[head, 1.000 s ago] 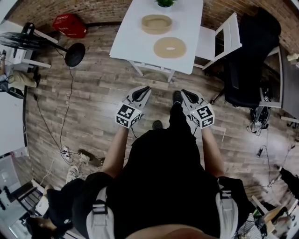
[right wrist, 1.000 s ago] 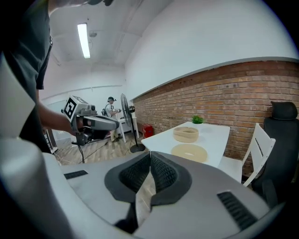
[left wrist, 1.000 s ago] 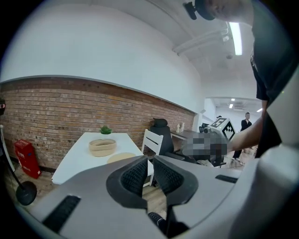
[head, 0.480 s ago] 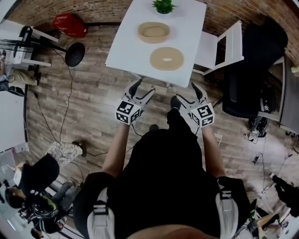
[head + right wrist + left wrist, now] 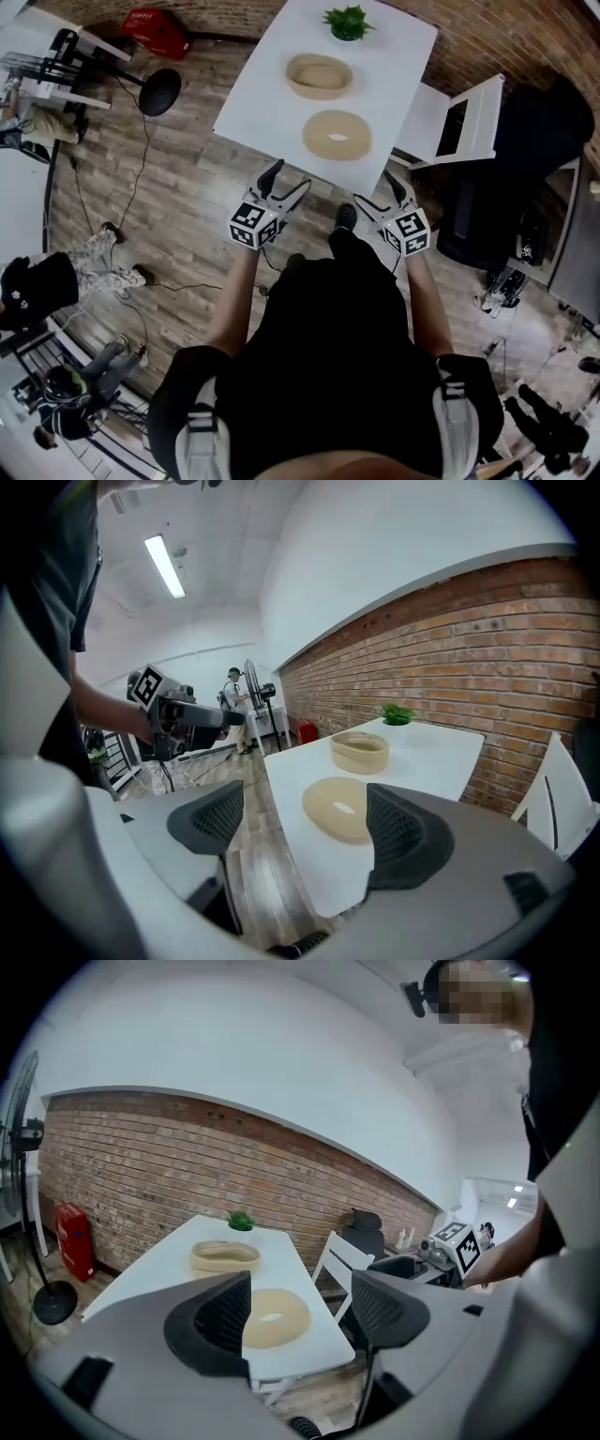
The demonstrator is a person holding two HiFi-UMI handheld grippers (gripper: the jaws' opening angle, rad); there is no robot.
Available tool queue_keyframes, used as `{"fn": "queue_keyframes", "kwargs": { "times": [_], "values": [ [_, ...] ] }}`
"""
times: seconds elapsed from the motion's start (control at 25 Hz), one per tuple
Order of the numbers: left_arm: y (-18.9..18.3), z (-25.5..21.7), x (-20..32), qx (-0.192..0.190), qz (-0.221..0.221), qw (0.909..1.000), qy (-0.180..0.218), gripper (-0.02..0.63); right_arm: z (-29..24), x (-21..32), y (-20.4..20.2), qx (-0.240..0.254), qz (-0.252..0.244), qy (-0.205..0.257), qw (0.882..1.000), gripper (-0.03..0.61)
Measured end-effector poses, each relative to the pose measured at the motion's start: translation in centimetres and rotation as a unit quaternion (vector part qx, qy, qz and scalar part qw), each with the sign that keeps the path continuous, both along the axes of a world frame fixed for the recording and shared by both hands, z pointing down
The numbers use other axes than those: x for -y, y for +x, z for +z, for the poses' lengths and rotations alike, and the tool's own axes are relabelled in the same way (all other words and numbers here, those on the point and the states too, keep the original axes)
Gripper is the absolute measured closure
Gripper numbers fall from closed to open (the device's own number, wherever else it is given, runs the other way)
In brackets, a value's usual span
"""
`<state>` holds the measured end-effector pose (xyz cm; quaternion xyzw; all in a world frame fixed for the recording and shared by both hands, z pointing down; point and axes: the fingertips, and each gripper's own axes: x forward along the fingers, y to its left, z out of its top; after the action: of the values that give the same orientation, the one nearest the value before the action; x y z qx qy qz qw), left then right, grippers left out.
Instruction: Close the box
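Observation:
On the white table [image 5: 272, 103] stand a round tan box [image 5: 319, 75] with its top uncovered and, nearer to me, its flat tan lid [image 5: 337, 134] with a hollow in the middle. Both grippers hover over the floor, short of the table's near edge. My left gripper [image 5: 289, 178] and right gripper [image 5: 375, 187] have their jaws opening, with nothing between them. The left gripper view frames the lid [image 5: 274, 1316] and the box [image 5: 225, 1256] beyond its jaws. In the right gripper view the lid [image 5: 339, 808] and the box [image 5: 360, 750] lie ahead on the table.
A small green plant [image 5: 348, 21] sits at the table's far end. A white folding chair [image 5: 459, 127] and a black office chair [image 5: 525, 141] stand to the right. A fan base [image 5: 159, 92], a red crate [image 5: 157, 33] and floor cables lie left. People stand at lower left [image 5: 37, 281].
Both grippers went from shut to open. I have stepped closer to the table, so the lid and box now lie nearer ahead of the grippers.

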<state>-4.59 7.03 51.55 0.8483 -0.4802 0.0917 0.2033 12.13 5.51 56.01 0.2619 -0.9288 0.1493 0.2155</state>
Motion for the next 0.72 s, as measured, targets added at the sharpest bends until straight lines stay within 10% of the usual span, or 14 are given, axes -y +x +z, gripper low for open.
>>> {"fn": "queue_keyframes", "kwargs": {
  "times": [0.72],
  "values": [
    [-0.8,1.9,4.2,0.017,-0.057,0.9976,-0.036,0.281,1.2,8.0,0.1,-0.001,-0.002,0.020,1.000,0.212]
  ]
}}
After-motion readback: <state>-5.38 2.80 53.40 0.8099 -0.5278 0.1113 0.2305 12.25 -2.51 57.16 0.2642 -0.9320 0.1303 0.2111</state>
